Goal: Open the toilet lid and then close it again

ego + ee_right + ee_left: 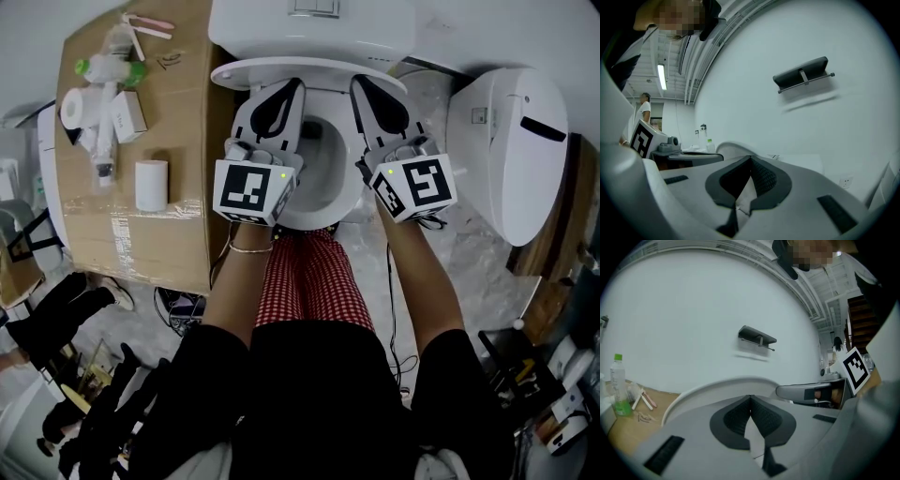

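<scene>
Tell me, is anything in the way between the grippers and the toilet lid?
Nothing visible. The raised lid is right ahead of the left gripper and right gripper, with only open air between them.

From here the toilet (321,214) reads white, its toilet lid (234,73) too. The left gripper (292,89) and right gripper (364,86) are pale grey with black pads, and their cubes carry black-and-white square markers. At six o'clock are red-and-white checked trousers (314,281). At nine o'clock is a brown table (187,122) — the bottle (618,385) shows a green cap and label.
</scene>
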Demonstrator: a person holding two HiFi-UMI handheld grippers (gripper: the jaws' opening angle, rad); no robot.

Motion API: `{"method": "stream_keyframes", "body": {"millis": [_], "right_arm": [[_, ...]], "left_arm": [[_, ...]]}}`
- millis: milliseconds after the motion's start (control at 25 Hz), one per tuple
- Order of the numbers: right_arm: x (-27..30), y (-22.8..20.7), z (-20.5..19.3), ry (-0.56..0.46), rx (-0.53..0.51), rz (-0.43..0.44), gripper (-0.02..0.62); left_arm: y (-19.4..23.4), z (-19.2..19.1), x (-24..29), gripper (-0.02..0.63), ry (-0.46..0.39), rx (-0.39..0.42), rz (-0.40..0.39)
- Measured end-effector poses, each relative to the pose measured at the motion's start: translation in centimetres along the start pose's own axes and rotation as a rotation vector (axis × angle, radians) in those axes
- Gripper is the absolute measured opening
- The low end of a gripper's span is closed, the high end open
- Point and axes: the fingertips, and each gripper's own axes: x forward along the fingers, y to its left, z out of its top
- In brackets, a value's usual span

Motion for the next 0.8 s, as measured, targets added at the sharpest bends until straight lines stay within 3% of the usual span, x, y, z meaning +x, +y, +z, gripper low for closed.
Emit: {"method": "stream_keyframes", "body": {"millis": [800], "right_arm": [[2.2, -1.5, 0.3, 0.036, -0.036, -0.024, 0.018]], "left_arm": [[0.9, 0.5, -1.2, 0.003, -0.005, -0.043, 0.008]]}}
